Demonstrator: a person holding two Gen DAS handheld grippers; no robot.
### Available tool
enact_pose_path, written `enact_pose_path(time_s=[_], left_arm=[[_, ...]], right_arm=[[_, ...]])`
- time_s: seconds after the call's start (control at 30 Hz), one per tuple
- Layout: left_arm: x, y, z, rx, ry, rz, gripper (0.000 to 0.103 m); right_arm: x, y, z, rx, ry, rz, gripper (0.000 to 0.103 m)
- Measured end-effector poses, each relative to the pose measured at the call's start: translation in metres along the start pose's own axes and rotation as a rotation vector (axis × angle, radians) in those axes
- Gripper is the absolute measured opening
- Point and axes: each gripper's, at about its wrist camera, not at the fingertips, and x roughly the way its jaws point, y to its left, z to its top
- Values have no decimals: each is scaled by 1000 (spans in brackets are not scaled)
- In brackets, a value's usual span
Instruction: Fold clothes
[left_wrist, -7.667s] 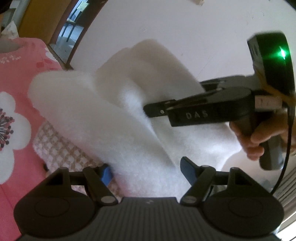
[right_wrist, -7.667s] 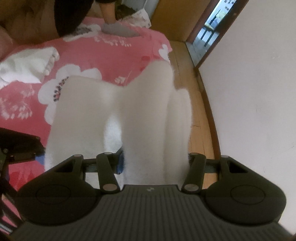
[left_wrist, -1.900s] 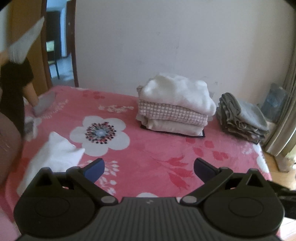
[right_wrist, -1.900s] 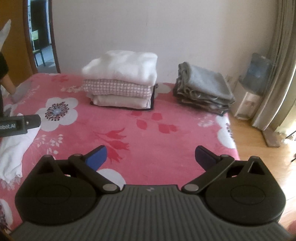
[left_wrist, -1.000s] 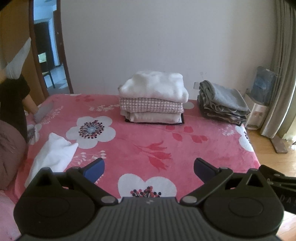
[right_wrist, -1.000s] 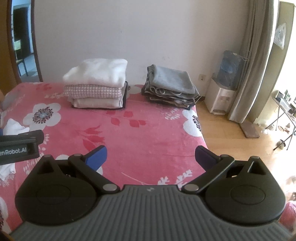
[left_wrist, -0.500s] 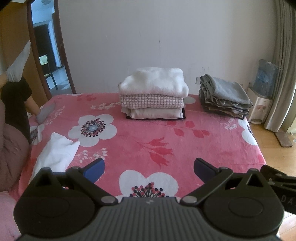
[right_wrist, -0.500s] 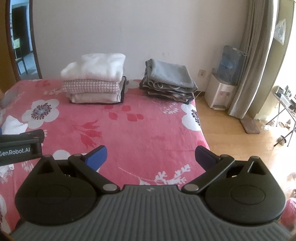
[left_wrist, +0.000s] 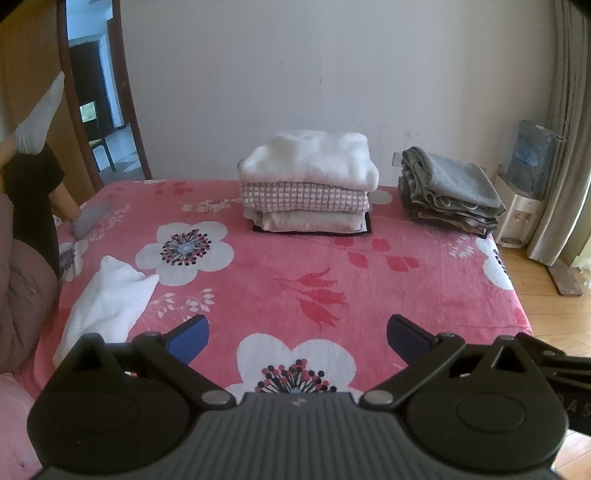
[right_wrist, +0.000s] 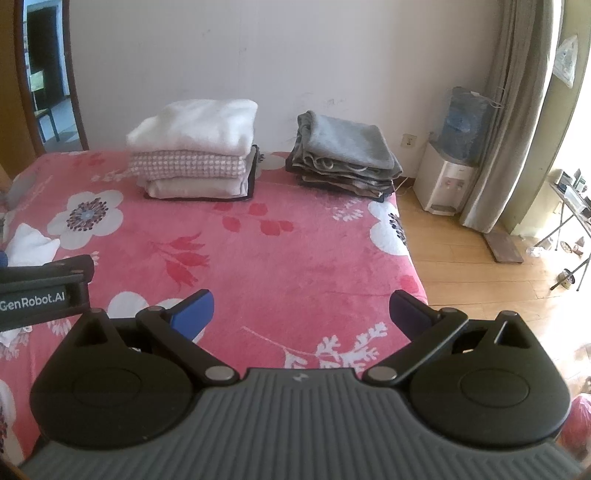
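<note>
Both wide apart, empty: left gripper (left_wrist: 297, 334), right gripper (right_wrist: 301, 310), above bed (right_wrist: 295, 258).

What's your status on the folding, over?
Left claw and right claw open, empty. Loose white fleece garment unfolded on pink floral bedspread, left side. Nothing blocking.

Piles of folded clothes (left_wrist: 308, 184): two are sitting on the bed (left_wrist: 332, 280)
White loose cloth (left_wrist: 107, 299): one is lying there
Grippers: two are showing
Water coolers (right_wrist: 448, 177): one is standing
</note>
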Motion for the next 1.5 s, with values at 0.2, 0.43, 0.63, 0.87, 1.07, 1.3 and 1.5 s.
enact_pose_path(time_s=[0.2,0.43,0.63,0.87,1.07,1.3,1.5], left_arm=[[-1,3,0,-12,0,-11,103],[0,4,0,-20,5,-17,103],[0,4,0,-20,9,-17,103],[1,1,-1,-15,9,-12,103],[0,0,-2,-5,8,-10,103],[0,0,-3,-5,6,-11,103],[-1,1,-2,-7,4,-14,103]], right_arm=[[0,1,2,-2,-3,-3,102],[-2,1,3,-2,-3,-12,102],[-4,1,3,-1,-9,-19,102],[-4,0,3,-1,-8,-21,102],[-4,-1,3,2,-8,-21,102],[-5,0,3,-3,-8,-23,102],[-6,0,4,-6,-12,-27,102]])
